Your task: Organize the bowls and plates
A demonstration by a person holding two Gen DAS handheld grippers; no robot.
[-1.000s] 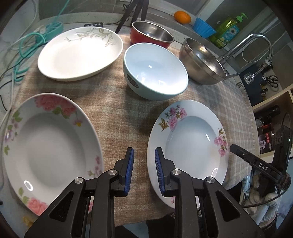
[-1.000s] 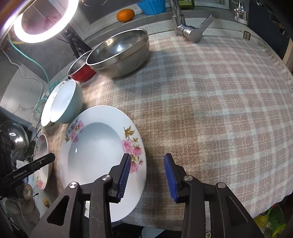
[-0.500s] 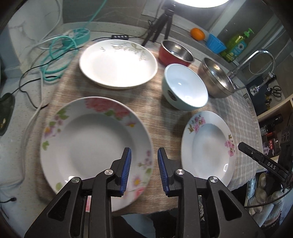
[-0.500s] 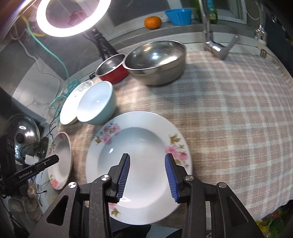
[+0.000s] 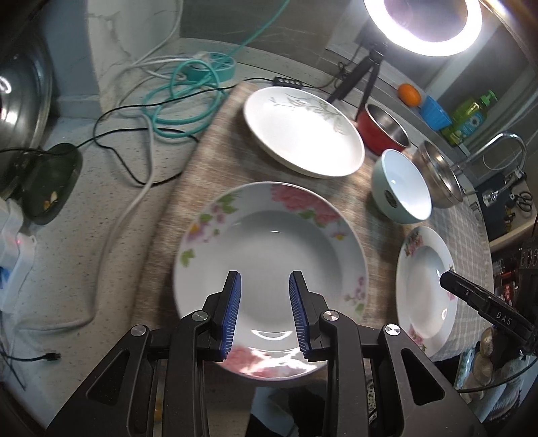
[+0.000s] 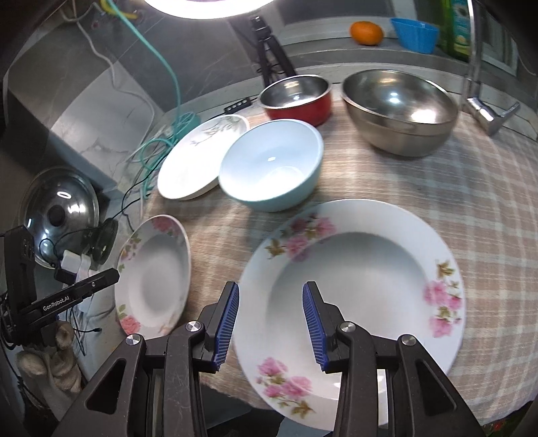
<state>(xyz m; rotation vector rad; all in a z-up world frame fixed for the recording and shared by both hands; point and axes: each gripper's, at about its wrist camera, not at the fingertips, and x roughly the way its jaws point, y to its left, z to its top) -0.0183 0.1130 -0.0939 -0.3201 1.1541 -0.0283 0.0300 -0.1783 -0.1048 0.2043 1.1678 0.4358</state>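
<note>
Both grippers hang with jaws apart and empty, each over a flowered plate at the front edge of the checked cloth.

The left gripper [image 5: 265,311], whose jaws have just been opening, hovers above the big pink-flowered plate [image 5: 270,265] at the cloth's [image 6: 470,188] front left corner; the right gripper [image 6: 270,324] hovers above the smaller flowered plate [image 6: 356,302] near the front edge. Behind them stand the white leaf-patterned plate [image 5: 302,131], the pale blue bowl [image 6: 272,164], the red pot [image 6: 297,97] and the steel bowl [image 6: 400,111] along the back edge. Only the left view shows the whole ring light [image 5: 423,23] and the bare counter [image 5: 84,218] with its tangle of teal cable [image 5: 181,97]; only the right view shows the steel lid [image 6: 60,208] facing the lens and the tap lever [image 6: 491,114].
</note>
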